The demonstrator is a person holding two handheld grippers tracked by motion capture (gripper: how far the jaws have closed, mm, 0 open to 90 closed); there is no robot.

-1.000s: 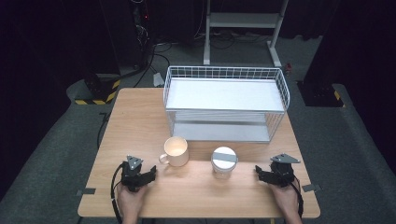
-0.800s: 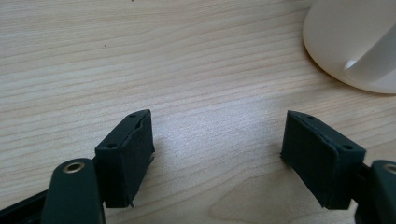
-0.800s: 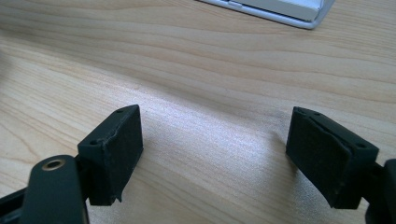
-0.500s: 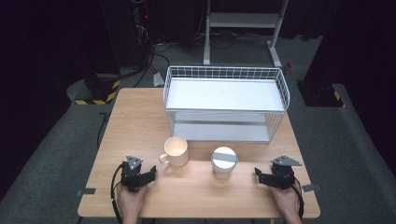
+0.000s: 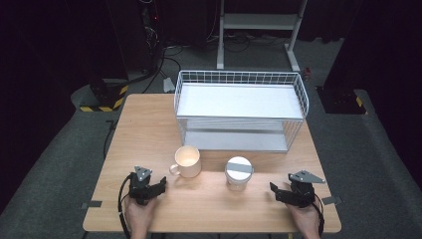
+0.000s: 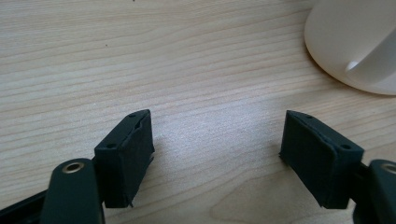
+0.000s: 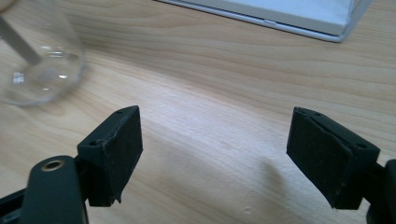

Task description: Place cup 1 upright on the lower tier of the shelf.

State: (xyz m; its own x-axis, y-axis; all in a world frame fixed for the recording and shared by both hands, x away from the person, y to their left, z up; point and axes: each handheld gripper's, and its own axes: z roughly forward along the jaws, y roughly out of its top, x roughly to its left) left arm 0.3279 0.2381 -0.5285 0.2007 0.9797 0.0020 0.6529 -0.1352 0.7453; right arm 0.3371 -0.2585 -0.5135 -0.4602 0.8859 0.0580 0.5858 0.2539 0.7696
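Mug (image 5: pixel 188 161) and clear cup (image 5: pixel 239 172) sat side by side, apart, mid-table in front of the wire rack (image 5: pixel 240 110). My left gripper (image 5: pixel 149 188) rested spread near the mug; my right gripper (image 5: pixel 284 193), jaws just closing slightly, gaped over bare wood.

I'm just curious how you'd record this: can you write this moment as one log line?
left gripper: open, empty, beside mug | right gripper: open, empty, beside lidded cup | wire rack: behind both

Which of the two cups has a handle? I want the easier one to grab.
The cream mug, the left of the two and nearer the left hand-held gripper; its handle points left. The clear cup beside it has none.
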